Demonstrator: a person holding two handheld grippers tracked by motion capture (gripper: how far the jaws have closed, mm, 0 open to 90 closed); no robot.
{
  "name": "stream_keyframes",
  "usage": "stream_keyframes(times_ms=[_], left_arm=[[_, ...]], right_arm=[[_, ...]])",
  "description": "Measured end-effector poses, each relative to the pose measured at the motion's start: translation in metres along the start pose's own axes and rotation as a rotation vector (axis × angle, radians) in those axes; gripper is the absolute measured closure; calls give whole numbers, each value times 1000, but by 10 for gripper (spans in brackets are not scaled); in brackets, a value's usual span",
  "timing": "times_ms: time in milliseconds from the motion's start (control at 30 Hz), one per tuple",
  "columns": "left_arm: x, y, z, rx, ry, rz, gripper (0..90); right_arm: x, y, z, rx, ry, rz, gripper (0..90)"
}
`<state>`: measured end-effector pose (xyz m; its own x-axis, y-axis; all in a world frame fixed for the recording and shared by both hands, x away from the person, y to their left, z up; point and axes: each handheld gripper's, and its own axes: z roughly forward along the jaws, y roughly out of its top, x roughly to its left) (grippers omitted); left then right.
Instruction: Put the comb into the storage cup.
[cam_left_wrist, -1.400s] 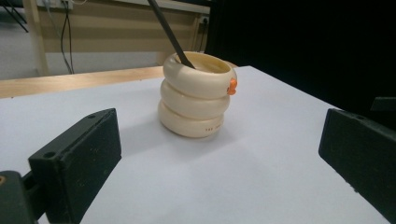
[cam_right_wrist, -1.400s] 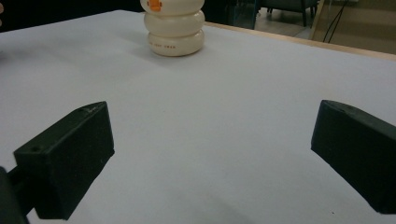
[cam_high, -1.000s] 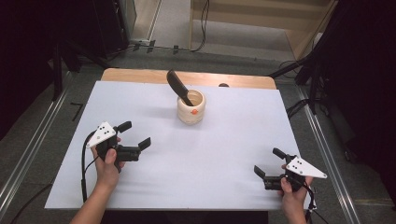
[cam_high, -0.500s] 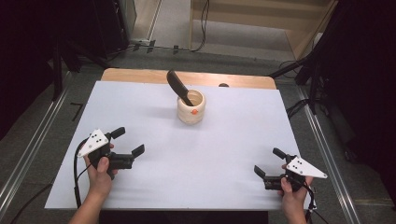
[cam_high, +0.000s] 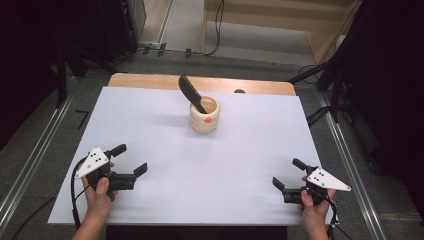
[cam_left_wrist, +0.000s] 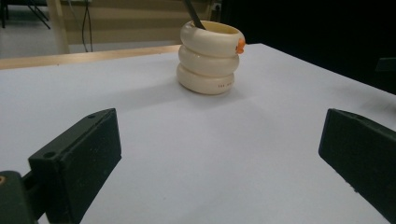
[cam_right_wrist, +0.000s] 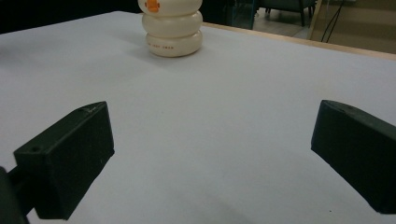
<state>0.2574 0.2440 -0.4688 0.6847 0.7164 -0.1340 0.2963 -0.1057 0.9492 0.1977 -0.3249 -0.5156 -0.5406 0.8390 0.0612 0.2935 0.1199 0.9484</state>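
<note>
On the white desk (cam_high: 200, 170), well ahead of both grippers, stands a cream holder (cam_high: 204, 114) shaped like three stacked rings, with a small orange mark on its upper ring; it sits upright near the far middle of the desk, just short of the bare wooden strip (cam_high: 150, 81) along the far edge. A dark utensil (cam_high: 191, 93) leans out of the holder's mouth, its broad end tilted up and away toward the left gripper's side. The left gripper (cam_high: 130, 163) is held low over the near corner of the desk, released — its two black jaws stand wide apart with nothing between them but bare desk. In the left gripper view (cam_left_wrist: 219, 154) the holder (cam_left_wrist: 210, 58) lies ahead between the jaws and somewhat toward the right one, well apart from both, with the utensil's thin shaft (cam_left_wrist: 192, 14) rising out of its rim. The right gripper (cam_high: 289, 176) is held the same way near the opposite near corner, also released, jaws spread and empty. In the right gripper view (cam_right_wrist: 210, 158) the holder (cam_right_wrist: 172, 27) is far ahead and nearer the left jaw's side — its orange mark faces this gripper. A hand (cam_high: 97, 195) grips the left tool from below, and another hand (cam_high: 314, 210) grips the right one.
</note>
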Motion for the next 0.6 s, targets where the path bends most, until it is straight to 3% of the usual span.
stream_keyframes(times_ms=[600], left_arm=[[10,-13,-26,21,28,4,0]], right_arm=[[0,0,0,2,-3,5,0]])
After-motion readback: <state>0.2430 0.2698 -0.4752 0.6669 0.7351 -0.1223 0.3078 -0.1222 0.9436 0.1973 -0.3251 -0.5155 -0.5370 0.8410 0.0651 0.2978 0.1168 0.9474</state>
